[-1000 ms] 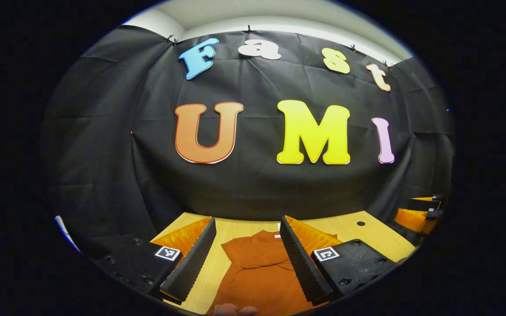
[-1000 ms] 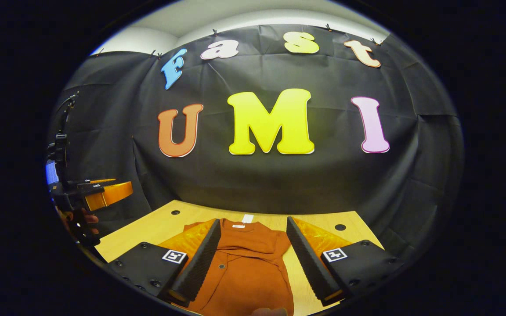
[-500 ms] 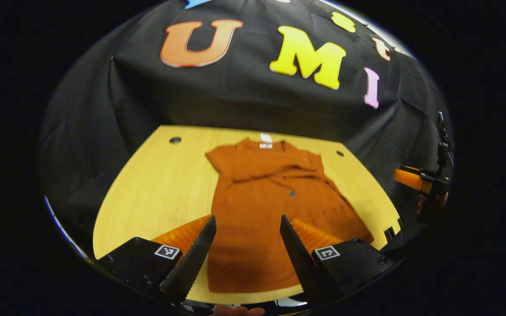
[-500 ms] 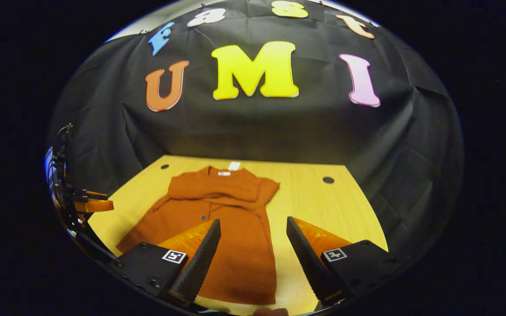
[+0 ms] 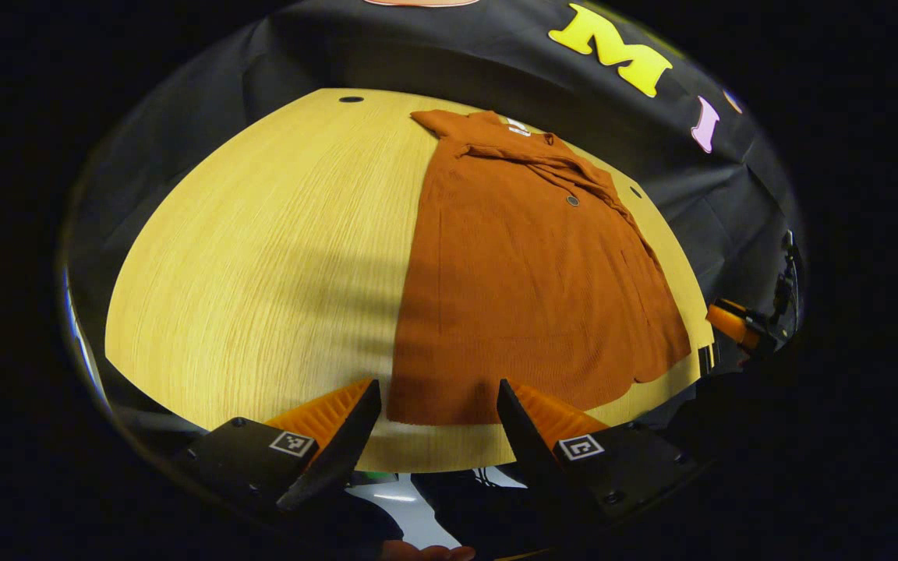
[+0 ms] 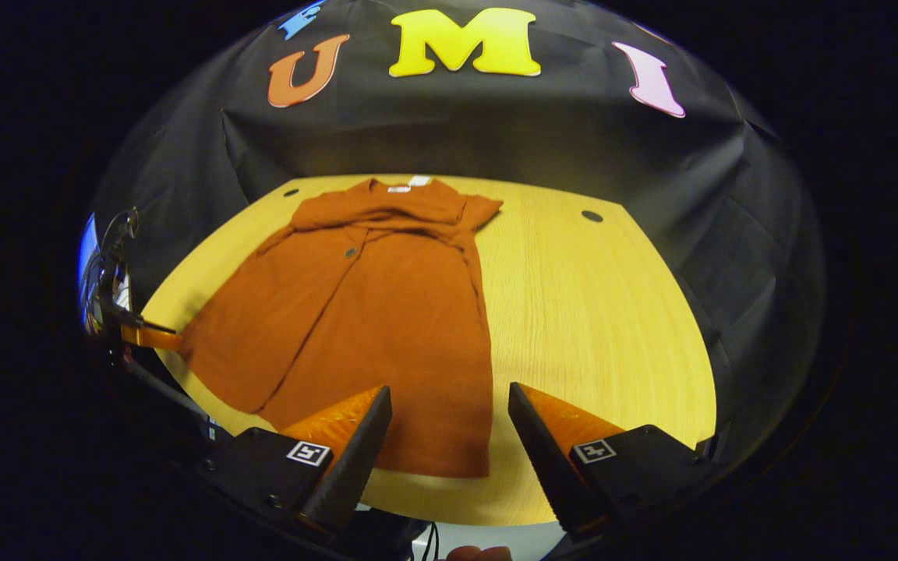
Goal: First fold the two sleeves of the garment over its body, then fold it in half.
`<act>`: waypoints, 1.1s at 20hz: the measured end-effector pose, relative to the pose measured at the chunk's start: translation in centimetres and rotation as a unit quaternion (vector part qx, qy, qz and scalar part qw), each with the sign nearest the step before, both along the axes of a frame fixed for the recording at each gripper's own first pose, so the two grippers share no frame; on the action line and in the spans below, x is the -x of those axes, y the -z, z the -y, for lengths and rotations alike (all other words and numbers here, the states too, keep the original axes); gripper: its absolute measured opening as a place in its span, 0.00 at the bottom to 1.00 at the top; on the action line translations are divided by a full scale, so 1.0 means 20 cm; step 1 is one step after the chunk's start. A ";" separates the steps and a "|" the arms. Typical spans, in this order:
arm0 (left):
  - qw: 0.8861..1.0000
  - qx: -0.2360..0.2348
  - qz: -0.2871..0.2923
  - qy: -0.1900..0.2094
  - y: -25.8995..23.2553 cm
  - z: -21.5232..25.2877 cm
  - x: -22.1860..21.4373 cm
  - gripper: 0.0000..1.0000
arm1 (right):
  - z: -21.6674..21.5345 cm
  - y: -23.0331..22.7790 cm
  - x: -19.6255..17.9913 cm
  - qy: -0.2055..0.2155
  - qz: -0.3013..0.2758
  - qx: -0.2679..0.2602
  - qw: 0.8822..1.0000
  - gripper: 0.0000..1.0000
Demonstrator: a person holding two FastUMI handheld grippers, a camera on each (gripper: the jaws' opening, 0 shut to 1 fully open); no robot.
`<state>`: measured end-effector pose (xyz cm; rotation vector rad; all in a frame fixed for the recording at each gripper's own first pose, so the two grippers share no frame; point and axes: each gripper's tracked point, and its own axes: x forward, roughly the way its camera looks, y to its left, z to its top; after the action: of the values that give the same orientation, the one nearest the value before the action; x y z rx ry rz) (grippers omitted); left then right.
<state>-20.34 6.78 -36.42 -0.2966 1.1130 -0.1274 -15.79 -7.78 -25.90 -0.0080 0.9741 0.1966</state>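
On the wooden table the rust garment lies flat, collar at the far edge, sleeves look already folded in. Left gripper and right gripper both spread, holding nothing, above the near hem. Pinch both hem corners evenly, lift low, carry toward collar
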 end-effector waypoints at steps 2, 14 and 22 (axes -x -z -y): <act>1.000 0.002 0.004 -0.009 0.00 -0.01 -0.02 0.94 | 0.04 0.11 0.07 0.013 -0.020 0.012 1.000 0.97; 1.000 0.019 -0.021 0.003 0.06 0.12 -0.03 0.41 | -0.04 0.27 0.15 0.048 -0.068 -0.020 0.996 0.30; 0.999 0.013 0.038 0.009 -0.18 0.15 -0.19 0.04 | -0.03 0.05 -0.04 0.066 -0.032 -0.060 0.996 0.06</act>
<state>-16.51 3.70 -32.91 -0.3021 1.0386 -0.1688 -14.92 -7.24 -26.88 0.1727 1.0211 0.1333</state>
